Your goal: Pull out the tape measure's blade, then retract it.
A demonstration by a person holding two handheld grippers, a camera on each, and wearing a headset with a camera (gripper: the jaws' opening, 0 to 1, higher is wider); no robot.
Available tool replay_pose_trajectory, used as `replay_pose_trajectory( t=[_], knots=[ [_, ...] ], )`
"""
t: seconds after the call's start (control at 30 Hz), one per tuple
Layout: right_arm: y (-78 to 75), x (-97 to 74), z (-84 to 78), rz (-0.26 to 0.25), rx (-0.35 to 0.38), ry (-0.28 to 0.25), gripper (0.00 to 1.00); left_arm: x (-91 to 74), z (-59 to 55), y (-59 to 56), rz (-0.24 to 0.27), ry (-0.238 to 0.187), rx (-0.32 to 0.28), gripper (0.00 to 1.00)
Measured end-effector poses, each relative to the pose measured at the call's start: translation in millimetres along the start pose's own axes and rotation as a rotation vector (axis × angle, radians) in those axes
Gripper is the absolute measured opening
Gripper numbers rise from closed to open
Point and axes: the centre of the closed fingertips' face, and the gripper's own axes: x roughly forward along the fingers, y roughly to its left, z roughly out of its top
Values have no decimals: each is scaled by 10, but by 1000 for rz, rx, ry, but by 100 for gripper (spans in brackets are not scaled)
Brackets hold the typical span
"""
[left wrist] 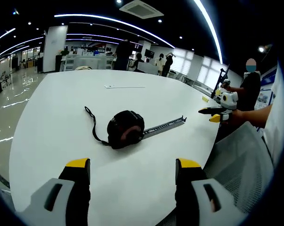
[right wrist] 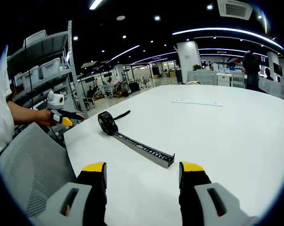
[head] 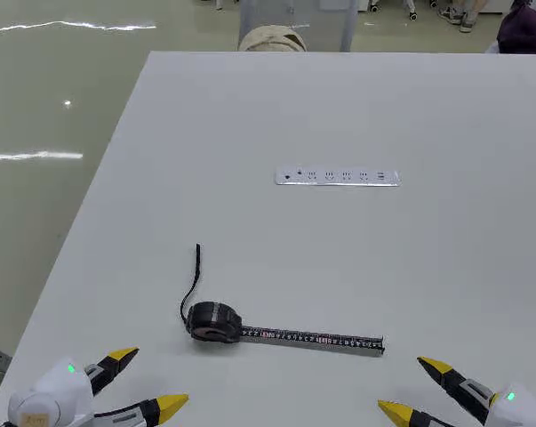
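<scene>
A black tape measure lies on the white table, its wrist strap trailing toward the far side. Its blade is drawn out to the right and lies flat, ending in a hook. My left gripper stands open near the table's front left edge, short of the tape measure. My right gripper is open at the front right, close to the blade's hook. Neither holds anything. In the right gripper view the case sits at the blade's far end.
A white power strip lies flat on the table beyond the tape measure. A grey mesh chair back is close to the table's near edge. Shelving stands to the left, and people stand farther off in the room.
</scene>
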Motion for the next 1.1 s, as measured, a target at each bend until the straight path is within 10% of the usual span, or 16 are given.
replay_pose_trajectory(
  t=[1.1],
  knots=[
    [178,-279,-139,-58,-12,-2,69,-182,-155,-165,16,-6,10,78]
  ],
)
